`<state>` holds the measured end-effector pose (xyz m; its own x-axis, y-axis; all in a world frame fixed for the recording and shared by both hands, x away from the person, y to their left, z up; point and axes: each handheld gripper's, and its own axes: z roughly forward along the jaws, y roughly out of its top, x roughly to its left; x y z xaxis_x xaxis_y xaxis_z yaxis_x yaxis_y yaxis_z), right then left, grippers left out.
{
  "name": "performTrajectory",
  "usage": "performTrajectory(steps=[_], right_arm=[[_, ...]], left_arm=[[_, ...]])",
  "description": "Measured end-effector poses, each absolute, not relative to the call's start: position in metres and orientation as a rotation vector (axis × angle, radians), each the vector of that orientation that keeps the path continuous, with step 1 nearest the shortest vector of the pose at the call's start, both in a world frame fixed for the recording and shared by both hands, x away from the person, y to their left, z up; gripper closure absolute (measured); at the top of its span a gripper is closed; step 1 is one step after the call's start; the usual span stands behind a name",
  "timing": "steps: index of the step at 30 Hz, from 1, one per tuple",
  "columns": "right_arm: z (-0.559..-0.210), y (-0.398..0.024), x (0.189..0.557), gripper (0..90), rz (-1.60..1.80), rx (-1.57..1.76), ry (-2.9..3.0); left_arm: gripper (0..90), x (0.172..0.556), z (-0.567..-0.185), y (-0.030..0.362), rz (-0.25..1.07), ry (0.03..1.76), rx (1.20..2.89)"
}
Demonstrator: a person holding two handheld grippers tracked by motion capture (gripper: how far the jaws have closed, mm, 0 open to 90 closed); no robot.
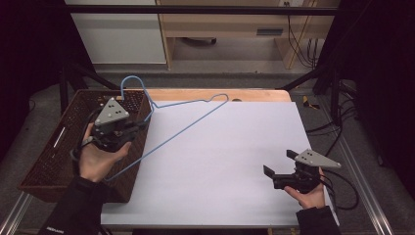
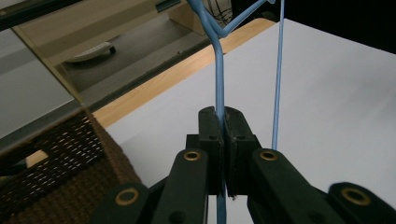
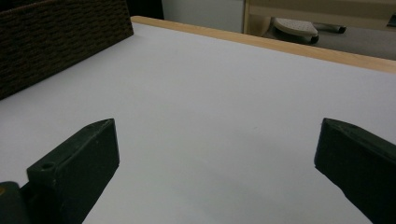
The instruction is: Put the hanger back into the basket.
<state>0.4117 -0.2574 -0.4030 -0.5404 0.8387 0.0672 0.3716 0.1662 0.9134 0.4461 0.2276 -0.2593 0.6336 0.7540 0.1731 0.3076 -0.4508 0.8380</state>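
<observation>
A light blue wire hanger (image 1: 181, 103) is held up over the left part of the white table (image 1: 220, 147), its hook (image 1: 130, 77) rising above the basket's far corner. My left gripper (image 1: 146, 122) is shut on one of its wires near the neck. In the left gripper view the jaws stand pressed together on that wire (image 2: 218, 79), around the gripper's tip (image 2: 219, 122), and a second hanger wire (image 2: 278, 93) runs to the right. My right gripper (image 1: 279, 162) rests low at the table's right front, open, with nothing between its jaws (image 3: 219, 154).
A dark brown wicker basket (image 1: 49, 161) stands along the table's left edge, also seen at the upper left of the right gripper view (image 3: 56, 42). A wooden strip (image 1: 220, 94) borders the far edge. Cabinets and cables lie beyond on the floor.
</observation>
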Motion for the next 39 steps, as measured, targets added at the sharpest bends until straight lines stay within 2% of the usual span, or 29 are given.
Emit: performTrajectory(steps=[16,39], right_arm=[[-0.403,-0.258,0.412,0.5,1.352,1.143,1.985],[-0.404,-0.258,0.413,0.4,1.342,1.15,1.987]], left_arm=[[87.2,0.454,-0.247,0.291,0.735,0.897,2.029],[87.1,0.475,-0.264,0.372,0.8,1.051,1.962]])
